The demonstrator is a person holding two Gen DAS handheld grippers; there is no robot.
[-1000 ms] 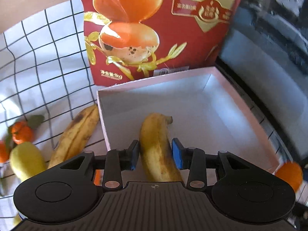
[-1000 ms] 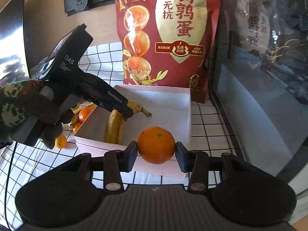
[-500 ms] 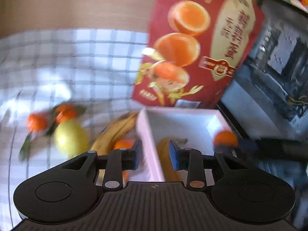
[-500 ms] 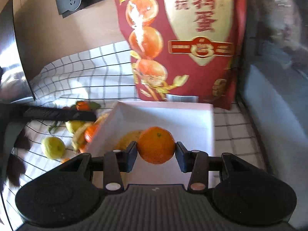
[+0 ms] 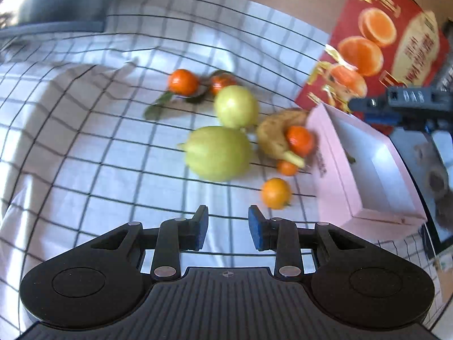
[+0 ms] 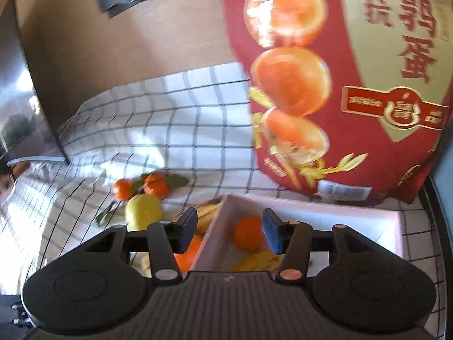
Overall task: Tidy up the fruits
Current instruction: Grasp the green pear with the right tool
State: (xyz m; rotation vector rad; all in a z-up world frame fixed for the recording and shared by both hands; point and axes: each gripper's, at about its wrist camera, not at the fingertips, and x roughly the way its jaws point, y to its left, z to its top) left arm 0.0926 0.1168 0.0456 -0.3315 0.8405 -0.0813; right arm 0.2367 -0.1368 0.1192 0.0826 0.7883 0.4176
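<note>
My left gripper (image 5: 228, 230) is open and empty above the checked cloth, short of two green pears (image 5: 218, 153), a banana (image 5: 273, 136) and several mandarins (image 5: 275, 193). The pink box (image 5: 334, 170) stands to its right. My right gripper (image 6: 229, 233) is open over the pink box (image 6: 393, 228). A mandarin (image 6: 247, 233) lies in the box below the jaws, beside a banana (image 6: 259, 260). A pear (image 6: 143, 211) and mandarins (image 6: 155, 187) lie left of the box.
A tall red snack bag (image 6: 354, 85) stands behind the box and shows in the left wrist view (image 5: 379, 51). A dark appliance (image 5: 56, 0) sits at the far left. The right gripper's body (image 5: 410, 104) hangs over the box.
My right gripper opened and the mandarin dropped into the box. My left gripper left the banana in the box and swung left and back over the loose fruit.
</note>
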